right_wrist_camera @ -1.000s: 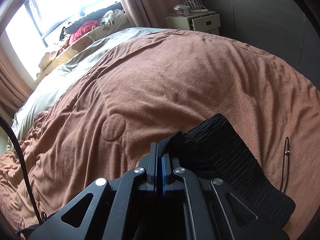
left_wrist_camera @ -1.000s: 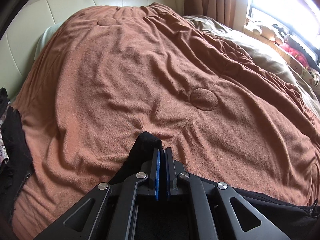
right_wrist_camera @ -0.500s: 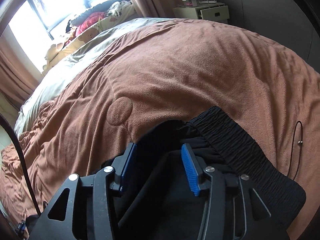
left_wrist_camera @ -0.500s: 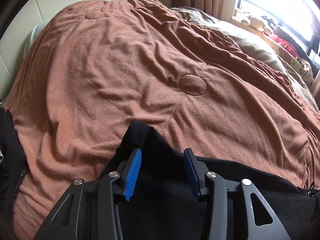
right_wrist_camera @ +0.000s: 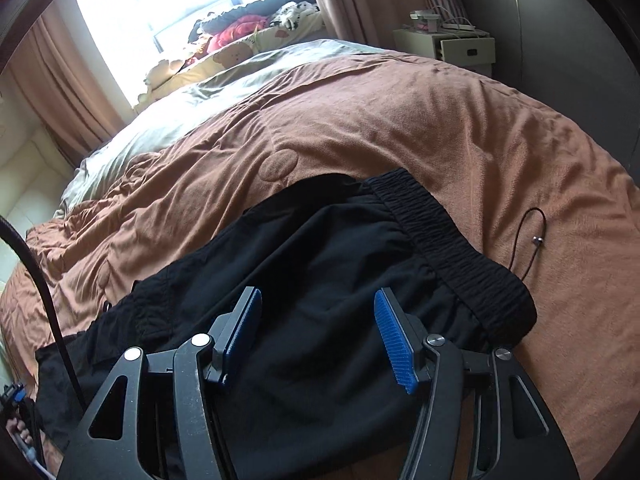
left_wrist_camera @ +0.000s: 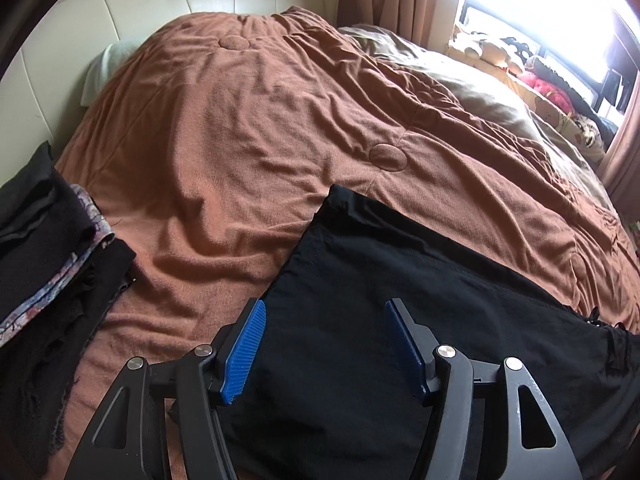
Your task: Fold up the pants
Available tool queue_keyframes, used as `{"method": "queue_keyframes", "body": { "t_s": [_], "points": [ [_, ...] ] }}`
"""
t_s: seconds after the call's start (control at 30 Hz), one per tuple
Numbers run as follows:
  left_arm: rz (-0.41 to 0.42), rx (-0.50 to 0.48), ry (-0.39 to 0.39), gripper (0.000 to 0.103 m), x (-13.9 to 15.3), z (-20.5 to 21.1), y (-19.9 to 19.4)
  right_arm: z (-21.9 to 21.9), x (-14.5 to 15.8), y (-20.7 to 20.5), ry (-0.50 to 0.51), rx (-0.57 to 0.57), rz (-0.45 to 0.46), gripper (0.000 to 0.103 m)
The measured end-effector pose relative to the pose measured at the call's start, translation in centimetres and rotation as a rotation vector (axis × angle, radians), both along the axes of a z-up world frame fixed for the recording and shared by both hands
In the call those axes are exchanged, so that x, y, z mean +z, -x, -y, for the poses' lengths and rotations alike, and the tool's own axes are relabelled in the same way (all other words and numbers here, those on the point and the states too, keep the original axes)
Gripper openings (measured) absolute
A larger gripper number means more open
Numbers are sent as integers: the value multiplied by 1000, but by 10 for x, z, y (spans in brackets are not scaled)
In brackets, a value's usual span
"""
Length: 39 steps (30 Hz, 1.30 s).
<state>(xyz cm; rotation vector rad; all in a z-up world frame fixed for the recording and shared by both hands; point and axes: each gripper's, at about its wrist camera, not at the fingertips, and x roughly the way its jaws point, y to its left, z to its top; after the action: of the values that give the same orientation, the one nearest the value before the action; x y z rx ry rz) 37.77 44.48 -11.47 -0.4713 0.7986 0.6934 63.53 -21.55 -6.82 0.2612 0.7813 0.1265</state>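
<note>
Black pants (left_wrist_camera: 400, 264) lie folded flat on the brown blanket (left_wrist_camera: 260, 140). One folded corner points toward the headboard. In the right wrist view the pants (right_wrist_camera: 320, 240) show their gathered elastic waistband (right_wrist_camera: 452, 248) at the right, and a thin drawstring (right_wrist_camera: 524, 236) trails onto the blanket (right_wrist_camera: 400, 120). My left gripper (left_wrist_camera: 324, 304) hovers over the pants near their left edge. Its jaws are opening, and the blue pads are off the cloth. My right gripper (right_wrist_camera: 317, 291) hovers over the waist end, also opening. The fabric lies below its pads and is not pinched.
A pile of dark clothes with a patterned piece (left_wrist_camera: 48, 260) sits at the blanket's left edge. Behind it is a cream headboard (left_wrist_camera: 160, 4). An olive duvet (left_wrist_camera: 480, 92) and plush toys (left_wrist_camera: 540, 80) lie by the window. A white nightstand (right_wrist_camera: 460, 46) stands far right. A black cable (right_wrist_camera: 44, 280) hangs at left.
Both grippers were shut on the pants' edge. They opened, let the cloth go and drew back. The pants now lie spread on the blanket.
</note>
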Motion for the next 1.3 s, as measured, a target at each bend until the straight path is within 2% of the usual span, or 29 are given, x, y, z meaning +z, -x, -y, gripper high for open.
{"method": "queue_keyframes", "body": {
  "t_s": [0.2, 0.47, 0.57, 0.67, 0.83, 0.87, 0.9, 0.93, 0.97, 1.0, 1.13, 1.23, 1.27, 1.3],
  "points": [
    [-11, 31, 43, 64, -11, 8, 42, 18, -6, 32, -10, 15, -21, 57],
    [39, 61, 169, 64, -30, 5, 80, 36, -23, 64, -67, 23, -70, 57],
    [66, 83, 209, 63, -35, 4, 86, 43, -30, 71, -102, 22, -92, 57],
    [89, 94, 196, 62, -35, 4, 85, 50, -36, 78, -138, 16, -103, 57],
    [69, 123, 240, 62, -52, -6, 75, 59, -45, 84, -168, 7, -114, 57],
    [54, 127, 230, 59, -55, -7, 73, 59, -47, 84, -174, 5, -115, 57],
    [40, 131, 215, 44, -58, -7, 72, 59, -49, 85, -177, 6, -114, 57],
    [24, 140, 203, 33, -60, -7, 71, 59, -49, 86, -175, 7, -110, 57],
    [20, 151, 202, 10, -62, -8, 73, 58, -49, 86, -170, 7, -107, 57],
    [41, 151, 218, 6, -62, -10, 77, 58, -49, 87, -165, 9, -104, 57],
    [75, 151, 189, 6, -51, -6, 94, 58, -48, 88, -168, 8, -101, 57],
    [81, 171, 220, 6, -51, -9, 105, 59, -49, 89, -176, 7, -99, 57],
    [81, 173, 233, 7, -52, -9, 107, 58, -49, 89, -178, 6, -97, 57],
    [66, 184, 241, 13, -53, -11, 108, 58, -50, 90, -180, 5, -95, 57]
  ]
}}
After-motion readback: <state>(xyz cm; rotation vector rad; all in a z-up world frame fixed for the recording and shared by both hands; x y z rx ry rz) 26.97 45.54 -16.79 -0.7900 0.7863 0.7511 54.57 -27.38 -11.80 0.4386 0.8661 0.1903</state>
